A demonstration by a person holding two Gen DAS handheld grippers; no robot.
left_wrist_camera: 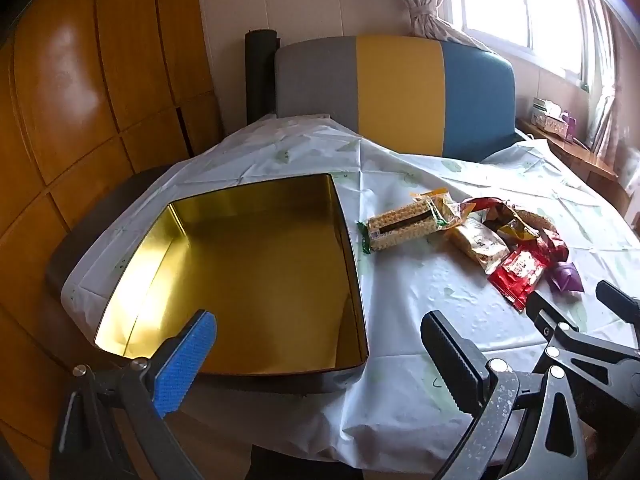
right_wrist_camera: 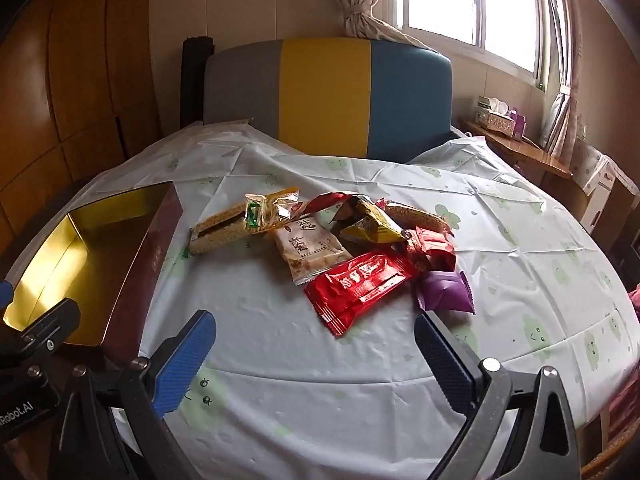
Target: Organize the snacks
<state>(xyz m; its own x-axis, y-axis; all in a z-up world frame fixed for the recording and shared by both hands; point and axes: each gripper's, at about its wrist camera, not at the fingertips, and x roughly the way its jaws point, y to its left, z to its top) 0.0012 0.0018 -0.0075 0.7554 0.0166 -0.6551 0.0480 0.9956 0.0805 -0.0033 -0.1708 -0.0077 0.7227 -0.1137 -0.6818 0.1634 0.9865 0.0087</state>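
An open tin box [left_wrist_camera: 344, 216] with a gold inside and dark red outer wall [right_wrist_camera: 156, 248] sits at the table's left; nothing lies in it. A pile of snack packets lies to its right: a rice cracker bar [left_wrist_camera: 404, 226] [right_wrist_camera: 224, 226], a beige packet [right_wrist_camera: 308, 252], a red packet [right_wrist_camera: 360, 286] [left_wrist_camera: 518, 274], a purple packet [right_wrist_camera: 446, 292], a yellow-brown bag [right_wrist_camera: 370, 220]. My left gripper [left_wrist_camera: 320, 340] is open over the tin's near edge. My right gripper [right_wrist_camera: 316, 340] is open just short of the red packet, holding nothing.
A white tablecloth [right_wrist_camera: 320, 380] with green prints covers the round table. A grey, yellow and blue chair back [right_wrist_camera: 328, 96] stands behind. A wooden wardrobe [left_wrist_camera: 80, 100] is at left, a windowsill shelf with tissue boxes [right_wrist_camera: 496, 118] at right.
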